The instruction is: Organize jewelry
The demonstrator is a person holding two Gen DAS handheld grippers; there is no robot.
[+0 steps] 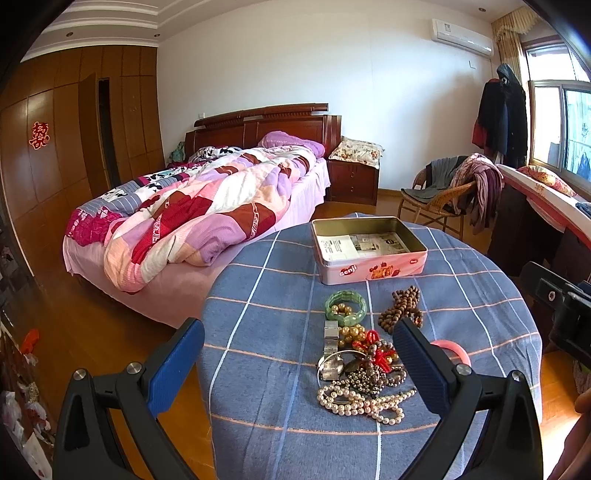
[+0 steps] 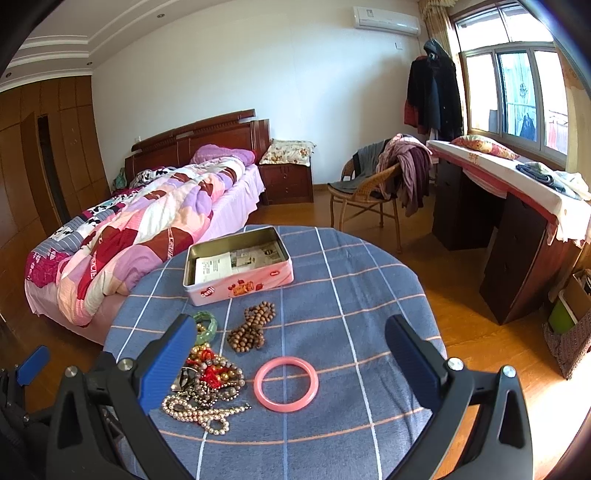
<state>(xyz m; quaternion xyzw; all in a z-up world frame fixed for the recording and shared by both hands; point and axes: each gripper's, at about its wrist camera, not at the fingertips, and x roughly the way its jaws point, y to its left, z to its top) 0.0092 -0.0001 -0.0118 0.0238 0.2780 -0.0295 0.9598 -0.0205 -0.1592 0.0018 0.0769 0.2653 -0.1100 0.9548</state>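
Both sets of jaws are spread, nothing gripped. Jewelry heap [image 1: 360, 373] is left loose on the desk [image 2: 369, 295], just before the open tin [image 2: 238, 264], presumably the destination. Pink bangle [image 2: 285, 384] is framed by the right gripper [image 2: 291, 354], the likely first pick.

White walls, orange-brown wooden floor [image 2: 436, 258]. Dark wooden bed with patchwork quilt [image 1: 192, 206] at left, brown built-in wardrobe [image 1: 55, 147] behind. Wicker chair draped with clothes [image 2: 373, 192]. White wall air conditioner [image 2: 386, 16]. Daylight through sliding window [image 2: 513, 92] at right.
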